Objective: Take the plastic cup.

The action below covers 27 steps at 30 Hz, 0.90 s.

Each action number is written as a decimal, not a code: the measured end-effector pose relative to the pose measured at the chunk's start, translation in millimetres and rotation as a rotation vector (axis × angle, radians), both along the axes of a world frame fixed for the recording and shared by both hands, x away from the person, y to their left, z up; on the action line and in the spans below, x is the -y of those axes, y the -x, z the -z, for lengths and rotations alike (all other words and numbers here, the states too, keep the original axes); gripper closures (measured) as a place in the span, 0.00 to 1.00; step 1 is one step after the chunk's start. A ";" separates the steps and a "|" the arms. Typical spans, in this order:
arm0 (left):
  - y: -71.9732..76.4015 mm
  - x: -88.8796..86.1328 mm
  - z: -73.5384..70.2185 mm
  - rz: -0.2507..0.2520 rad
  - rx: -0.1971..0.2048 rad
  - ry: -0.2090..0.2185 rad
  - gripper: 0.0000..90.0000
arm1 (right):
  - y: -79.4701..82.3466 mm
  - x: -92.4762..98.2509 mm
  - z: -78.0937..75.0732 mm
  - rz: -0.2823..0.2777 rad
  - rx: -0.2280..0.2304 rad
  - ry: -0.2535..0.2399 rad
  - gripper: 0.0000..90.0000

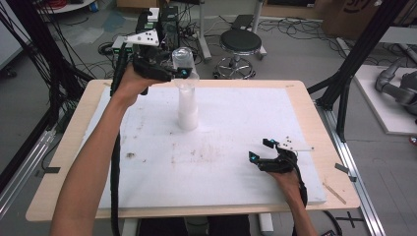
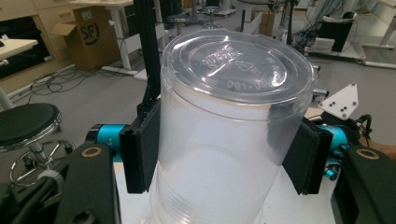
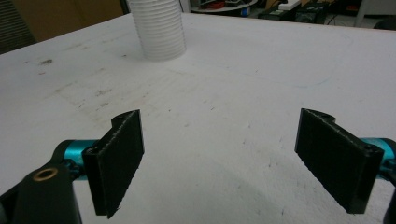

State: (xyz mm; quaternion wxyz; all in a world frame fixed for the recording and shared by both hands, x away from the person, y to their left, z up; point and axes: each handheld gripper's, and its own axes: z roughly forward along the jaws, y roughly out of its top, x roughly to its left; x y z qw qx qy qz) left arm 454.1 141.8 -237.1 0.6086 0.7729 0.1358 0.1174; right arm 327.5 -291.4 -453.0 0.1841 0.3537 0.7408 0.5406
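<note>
A clear plastic cup [image 1: 183, 58] [image 2: 233, 116], turned bottom up, hangs above a tall stack of white-looking cups [image 1: 187, 109] [image 3: 159, 28] at the far middle of the white board [image 1: 236, 113]. My left gripper [image 1: 182, 70] [image 2: 224, 154] is shut on this cup, one black pad [image 2: 140, 149] pressing each side of its wall. Whether the held cup still overlaps the top of the stack I cannot tell. My right gripper [image 1: 260, 150] [image 3: 229, 158] rests low over the board's near right, open, with bare board between its pads.
The white board lies on a wooden table [image 1: 64, 162] and bears some dirt marks. A black stool [image 1: 240, 44] and loose cables are on the floor beyond the far edge. Black frame posts [image 1: 354, 59] stand at both sides of the table.
</note>
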 end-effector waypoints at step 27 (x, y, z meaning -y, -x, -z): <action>123.9 11.2 69.2 0.149 0.010 0.045 0.41 | 2.5 1.6 0.0 0.018 0.021 -0.011 0.17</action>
